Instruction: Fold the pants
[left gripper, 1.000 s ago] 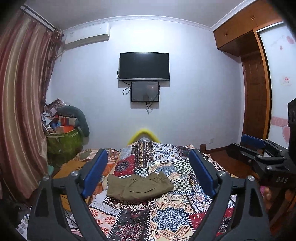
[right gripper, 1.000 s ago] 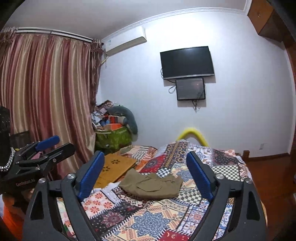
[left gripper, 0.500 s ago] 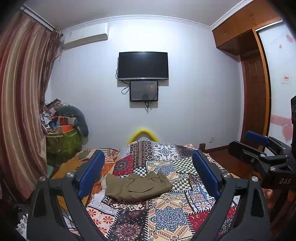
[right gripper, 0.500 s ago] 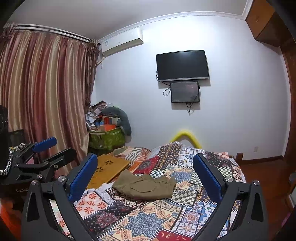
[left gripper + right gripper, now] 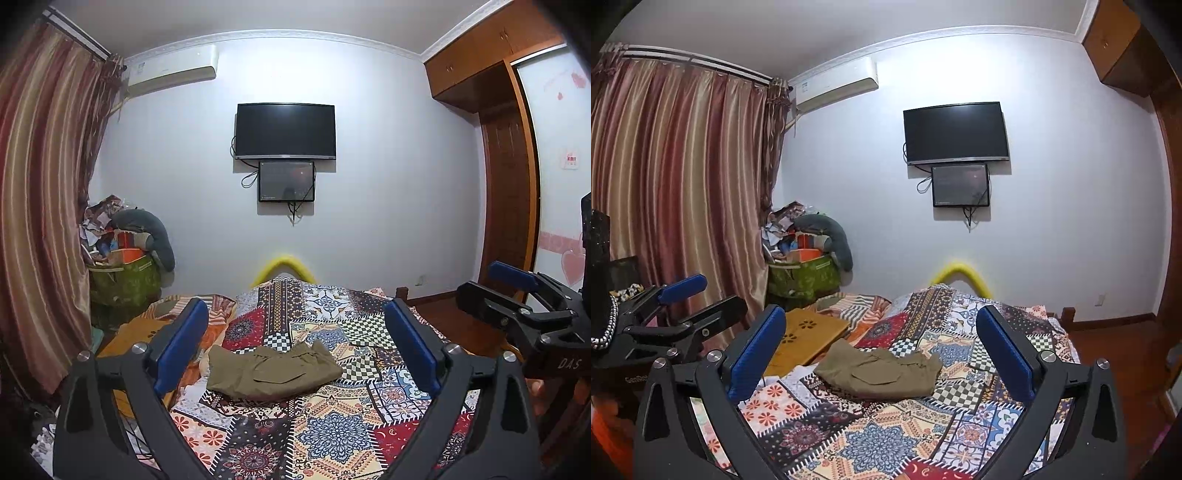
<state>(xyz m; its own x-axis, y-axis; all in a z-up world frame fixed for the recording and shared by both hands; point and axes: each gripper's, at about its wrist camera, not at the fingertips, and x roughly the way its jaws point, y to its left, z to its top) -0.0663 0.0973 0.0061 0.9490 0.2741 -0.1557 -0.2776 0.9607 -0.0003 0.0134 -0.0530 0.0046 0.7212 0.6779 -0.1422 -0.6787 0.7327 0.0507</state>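
Olive-green pants (image 5: 271, 371) lie folded into a compact bundle on the patchwork bedspread (image 5: 332, 435); they also show in the right wrist view (image 5: 882, 373). My left gripper (image 5: 295, 343) is open and empty, held back above the near part of the bed, well short of the pants. My right gripper (image 5: 882, 343) is open and empty too, at a similar distance. Each gripper shows in the other's view: the right one (image 5: 517, 295) at the right edge, the left one (image 5: 687, 306) at the left edge.
A wooden lap tray (image 5: 809, 336) lies on the bed left of the pants. A full green bag (image 5: 125, 280) stands in the corner by striped curtains (image 5: 37, 221). A TV (image 5: 286, 131) hangs on the far wall. A wooden wardrobe (image 5: 506, 184) stands at right.
Both grippers have drawn back slightly and tilted; the pants lie where they were. Both stay open.
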